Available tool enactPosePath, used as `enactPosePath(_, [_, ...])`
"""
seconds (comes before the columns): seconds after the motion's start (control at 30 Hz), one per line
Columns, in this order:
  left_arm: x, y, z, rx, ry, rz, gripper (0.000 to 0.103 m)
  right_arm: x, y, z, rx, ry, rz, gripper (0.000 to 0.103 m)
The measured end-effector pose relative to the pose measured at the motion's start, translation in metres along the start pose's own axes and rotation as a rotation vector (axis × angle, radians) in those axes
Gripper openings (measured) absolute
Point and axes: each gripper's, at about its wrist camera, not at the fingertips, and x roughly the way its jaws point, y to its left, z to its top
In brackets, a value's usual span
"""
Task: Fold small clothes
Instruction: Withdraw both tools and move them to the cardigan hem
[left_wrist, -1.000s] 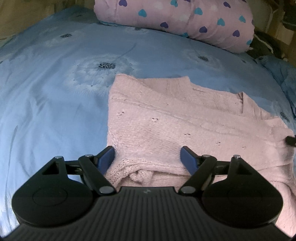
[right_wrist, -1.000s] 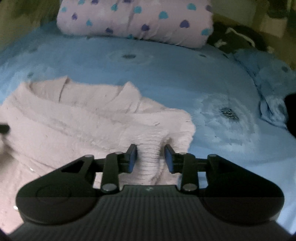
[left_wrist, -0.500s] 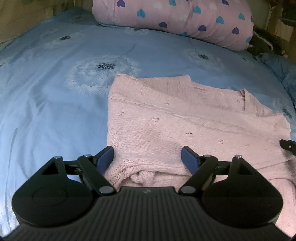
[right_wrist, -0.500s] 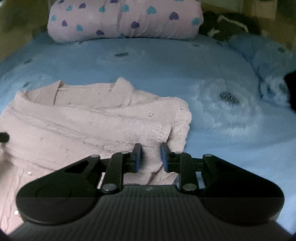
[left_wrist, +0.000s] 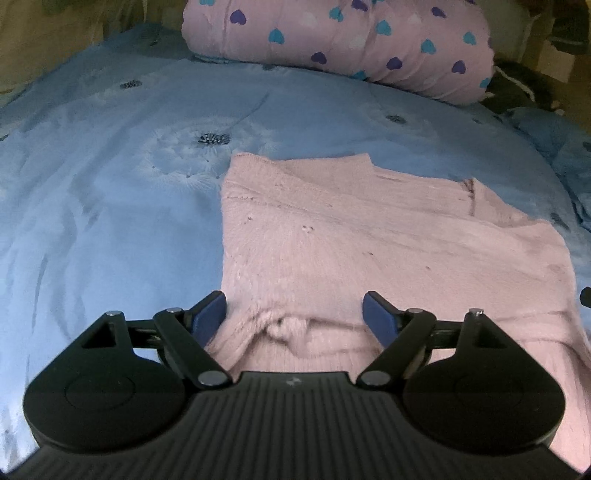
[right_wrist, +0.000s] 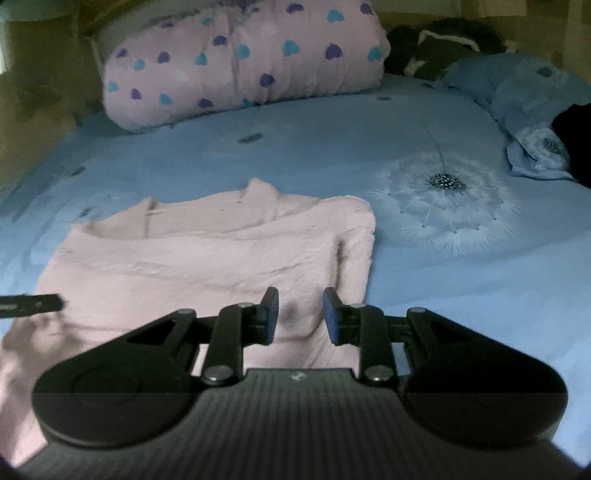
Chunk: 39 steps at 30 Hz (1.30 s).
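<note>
A pink knitted sweater (left_wrist: 369, 240) lies folded on the blue bedsheet (left_wrist: 92, 221). My left gripper (left_wrist: 295, 314) stands open, its wide jaws straddling a bunched bit of the sweater's near edge. In the right wrist view the sweater (right_wrist: 203, 251) lies with its right side folded over. My right gripper (right_wrist: 301, 314) hangs low over that fold with its jaws narrow and opening. Pink knit shows in the gap, and the pads do not seem to press on it. The left gripper's finger (right_wrist: 29, 304) pokes in at the left edge there.
A rolled pink quilt with heart prints (left_wrist: 332, 40) lies along the back of the bed. A blue pillow (right_wrist: 517, 85) and dark cloth (right_wrist: 443, 40) sit at the back right. Blue sheet (right_wrist: 443, 295) spreads to the right of the sweater.
The raised fold that my right gripper held has come down flat onto the sweater, and that gripper has rolled and shifted sideways. The left gripper has kept still.
</note>
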Motion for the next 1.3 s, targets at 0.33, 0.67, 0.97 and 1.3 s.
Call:
enactPosePath(0.33, [-0.069,-0.001,-0.03,0.067,-0.052,0.001,0.085,-0.081,0.012,-0.03,0.001,-0.056,0.072,0.036])
enactPosePath(0.67, [-0.145,-0.009,-0.07,0.119,-0.086,-0.004,0.085,-0.129,0.033,-0.064,-0.07,-0.057,0.108,0.04])
enactPosePath(0.97, [-0.188,-0.038,-0.117,0.24,-0.08,-0.038,0.085,-0.167,0.052,-0.096,-0.175,-0.07,0.109,0.051])
enactPosePath(1.3, [-0.198,-0.052,-0.168,0.297,-0.016,-0.063,0.085,-0.191,0.067,-0.128,-0.271,-0.045,0.103,0.051])
